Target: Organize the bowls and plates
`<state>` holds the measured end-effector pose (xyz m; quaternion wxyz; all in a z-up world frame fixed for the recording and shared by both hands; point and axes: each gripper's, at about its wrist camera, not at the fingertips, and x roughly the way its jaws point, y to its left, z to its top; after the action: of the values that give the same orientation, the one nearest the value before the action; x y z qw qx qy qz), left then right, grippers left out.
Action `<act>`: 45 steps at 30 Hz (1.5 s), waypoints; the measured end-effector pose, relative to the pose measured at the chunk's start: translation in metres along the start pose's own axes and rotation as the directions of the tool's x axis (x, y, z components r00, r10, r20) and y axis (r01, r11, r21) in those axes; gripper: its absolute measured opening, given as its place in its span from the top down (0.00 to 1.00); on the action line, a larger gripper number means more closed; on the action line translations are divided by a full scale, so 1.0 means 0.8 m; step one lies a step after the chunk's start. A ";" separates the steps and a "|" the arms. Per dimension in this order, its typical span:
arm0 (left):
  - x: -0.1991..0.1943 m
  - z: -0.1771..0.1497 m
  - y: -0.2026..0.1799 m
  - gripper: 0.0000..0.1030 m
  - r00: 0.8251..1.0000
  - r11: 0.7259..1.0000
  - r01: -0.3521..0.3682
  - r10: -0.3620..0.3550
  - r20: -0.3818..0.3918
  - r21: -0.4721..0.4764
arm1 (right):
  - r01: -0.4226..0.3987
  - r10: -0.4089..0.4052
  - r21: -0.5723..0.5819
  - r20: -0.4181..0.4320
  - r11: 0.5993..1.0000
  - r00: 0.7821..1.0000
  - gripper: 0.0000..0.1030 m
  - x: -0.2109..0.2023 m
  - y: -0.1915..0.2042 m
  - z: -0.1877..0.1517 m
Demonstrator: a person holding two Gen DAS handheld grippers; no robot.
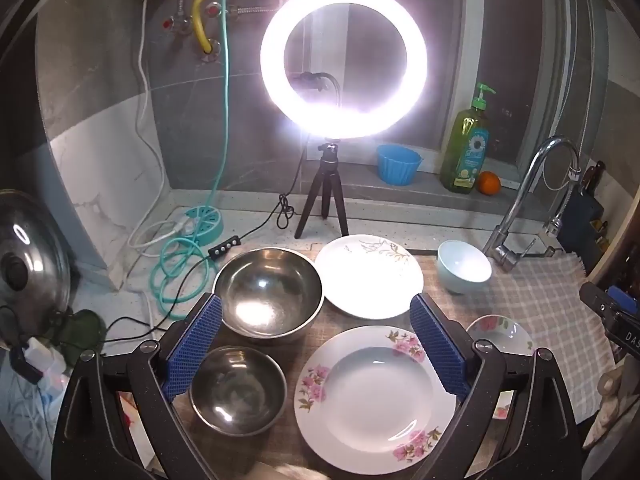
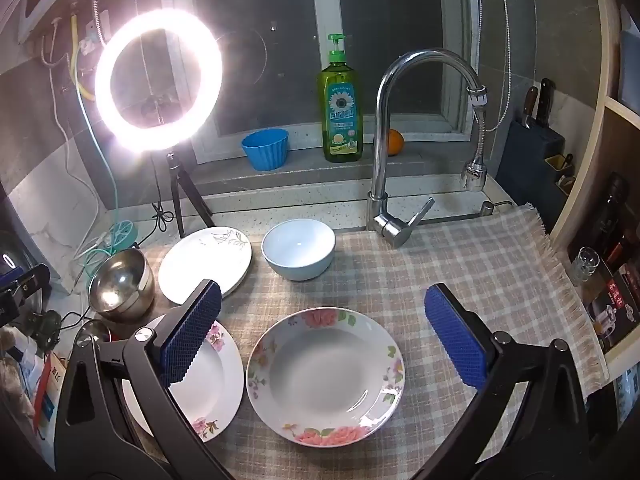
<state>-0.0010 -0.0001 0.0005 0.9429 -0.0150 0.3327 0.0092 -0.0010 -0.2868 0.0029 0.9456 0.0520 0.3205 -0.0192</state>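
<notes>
steel bowls [image 1: 268,292] glossy metal | floral plates [image 2: 325,376] glazed ceramic, smooth | checked cloth [image 2: 460,264] woven, matt, fringed | gripper pads [image 2: 454,336] blue, textured | faucet [image 2: 384,136] chrome

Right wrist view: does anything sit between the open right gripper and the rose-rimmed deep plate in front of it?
Nothing visible does. The right gripper hangs open above the rose-rimmed deep plate, which lies alone on the checked cloth; the pink-flowered plate sits beside it, to its left.
</notes>
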 end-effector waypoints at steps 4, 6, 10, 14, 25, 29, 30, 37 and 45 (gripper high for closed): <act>-0.005 0.000 -0.004 0.08 1.000 1.000 -0.011 0.011 0.011 0.011 | 0.002 -0.002 0.003 -0.005 1.000 1.000 0.00 0.001 0.000 0.001; -0.010 -0.002 -0.009 0.08 1.000 1.000 -0.016 0.016 0.019 0.013 | -0.003 0.003 0.001 -0.004 1.000 1.000 0.00 0.002 0.000 0.002; 0.006 0.002 0.004 0.08 1.000 0.999 -0.004 0.004 0.001 -0.033 | -0.009 0.009 -0.005 0.003 1.000 1.000 0.00 0.004 0.001 0.002; 0.006 0.000 -0.001 0.08 1.000 1.000 -0.004 0.004 0.004 -0.027 | -0.019 0.019 -0.013 0.003 1.000 1.000 0.00 0.006 0.000 0.000; -0.001 0.004 0.008 0.08 1.000 1.000 0.003 -0.003 0.006 -0.023 | -0.015 0.016 -0.032 0.016 0.999 1.000 0.00 -0.004 0.018 0.004; -0.002 0.004 0.007 0.08 1.000 1.000 0.008 -0.008 0.008 -0.022 | -0.016 0.016 -0.032 0.017 0.999 1.000 0.00 -0.006 0.016 0.005; -0.002 0.005 0.007 0.08 1.000 1.000 0.011 -0.011 0.006 -0.021 | -0.017 0.017 -0.032 0.016 0.999 1.000 0.00 -0.006 0.016 0.005; -0.002 0.004 0.005 0.08 1.000 1.000 0.018 -0.018 0.005 -0.018 | -0.011 0.011 -0.032 0.022 0.999 1.000 0.00 -0.011 0.017 0.005; -0.002 -0.002 0.004 0.08 1.000 0.999 0.031 -0.030 0.008 -0.032 | 0.015 -0.014 -0.045 0.028 0.999 1.000 0.00 -0.015 0.018 0.006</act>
<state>-0.0036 0.0029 0.0000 0.9438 -0.0351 0.3288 0.0002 -0.0070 -0.2726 0.0152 0.9507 0.0281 0.3081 -0.0195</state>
